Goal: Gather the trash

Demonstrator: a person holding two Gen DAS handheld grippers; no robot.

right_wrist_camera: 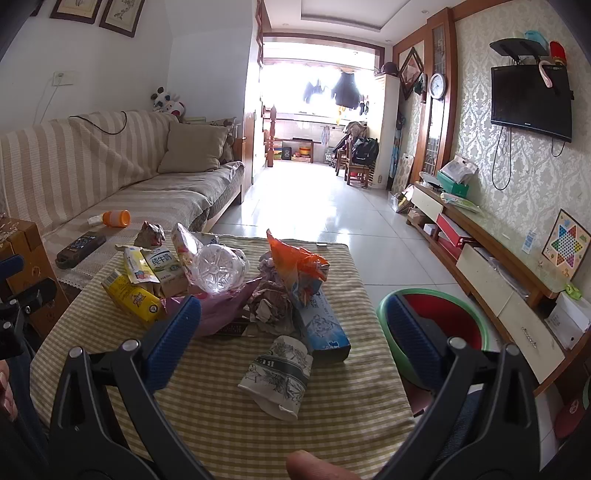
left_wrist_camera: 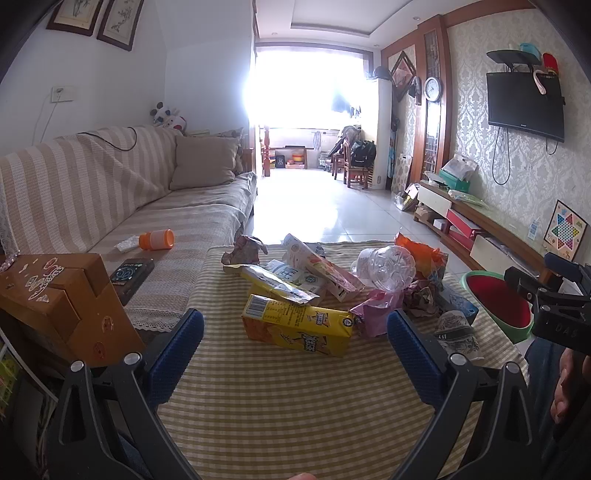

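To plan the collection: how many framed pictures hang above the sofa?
2: left framed picture and right framed picture, side by side on the wall; their tops are cut off.

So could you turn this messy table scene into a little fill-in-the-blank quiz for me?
1. The left gripper and right gripper both have their jaws ____.
2. The basin beside the table is green outside and ____ inside.
3. The clear plastic bottle lies on its ____ among the trash.
4. The yellow carton rests on a ____ tablecloth.

Missing words: open; red; side; checked
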